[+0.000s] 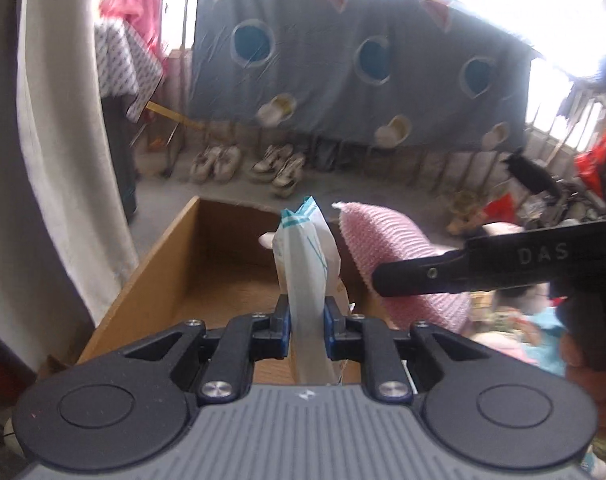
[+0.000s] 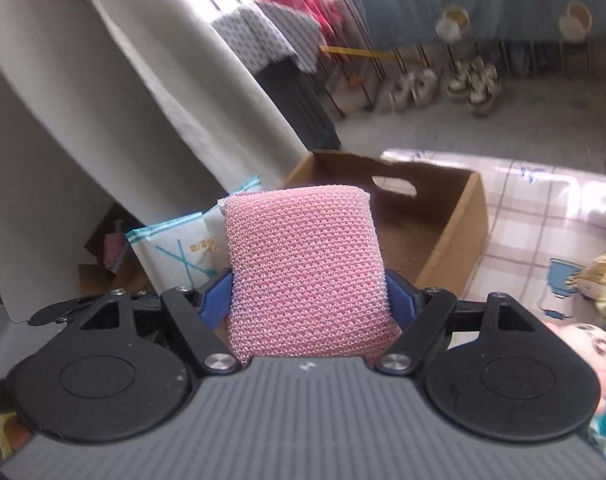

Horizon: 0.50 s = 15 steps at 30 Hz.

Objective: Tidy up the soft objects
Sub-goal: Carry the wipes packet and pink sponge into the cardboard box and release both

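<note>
Above an open cardboard box (image 1: pixel 191 264), the left gripper (image 1: pixel 307 320) pinches a white-and-teal soft packet (image 1: pixel 303 248) between narrow jaws, while the right gripper (image 2: pixel 311 300), jaws set wide, clamps a pink mesh sponge (image 2: pixel 307 276) beside it.

A white soft pack (image 1: pixel 305 276) with teal stripes stands upright at centre frame, pinched narrow at its lower part. The pink mesh sponge (image 2: pixel 309 276) – thick, rounded – fills the middle, above the open cardboard box (image 2: pixel 455 240)
</note>
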Motion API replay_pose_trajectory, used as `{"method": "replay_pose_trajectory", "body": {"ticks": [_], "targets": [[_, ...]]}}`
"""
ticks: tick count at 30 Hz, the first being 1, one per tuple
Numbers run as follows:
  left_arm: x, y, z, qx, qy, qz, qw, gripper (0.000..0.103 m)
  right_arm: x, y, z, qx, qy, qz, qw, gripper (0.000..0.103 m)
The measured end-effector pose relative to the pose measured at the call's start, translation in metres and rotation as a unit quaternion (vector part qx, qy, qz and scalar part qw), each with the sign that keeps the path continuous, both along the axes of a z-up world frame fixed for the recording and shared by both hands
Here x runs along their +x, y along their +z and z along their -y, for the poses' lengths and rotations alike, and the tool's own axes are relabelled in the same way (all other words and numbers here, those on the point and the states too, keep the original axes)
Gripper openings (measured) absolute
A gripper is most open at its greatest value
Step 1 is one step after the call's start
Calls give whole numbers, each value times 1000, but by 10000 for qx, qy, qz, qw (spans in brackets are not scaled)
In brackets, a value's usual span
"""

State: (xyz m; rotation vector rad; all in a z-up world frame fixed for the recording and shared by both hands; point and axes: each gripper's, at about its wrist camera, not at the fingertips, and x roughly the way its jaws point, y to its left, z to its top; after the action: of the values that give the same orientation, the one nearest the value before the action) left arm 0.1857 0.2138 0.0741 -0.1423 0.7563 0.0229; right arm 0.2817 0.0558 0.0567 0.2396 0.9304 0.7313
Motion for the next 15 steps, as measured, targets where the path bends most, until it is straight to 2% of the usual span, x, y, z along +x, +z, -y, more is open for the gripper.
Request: {"method": "replay_pose_trajectory", "body": {"ticks": [4,7,15], "targets": [[62,-42,-42,57,76,-556,9984,17,53,-32,-54,-354,-194,-452,9982,77],[97,-59,-60,180,42,-763,9969,17,87,-60,-86,-611,-319,-737,9949,78],[149,-93,-55,953,-209,-1043,9897,17,142,-116,-132,-930,-515,-1249,9865,80]]}}
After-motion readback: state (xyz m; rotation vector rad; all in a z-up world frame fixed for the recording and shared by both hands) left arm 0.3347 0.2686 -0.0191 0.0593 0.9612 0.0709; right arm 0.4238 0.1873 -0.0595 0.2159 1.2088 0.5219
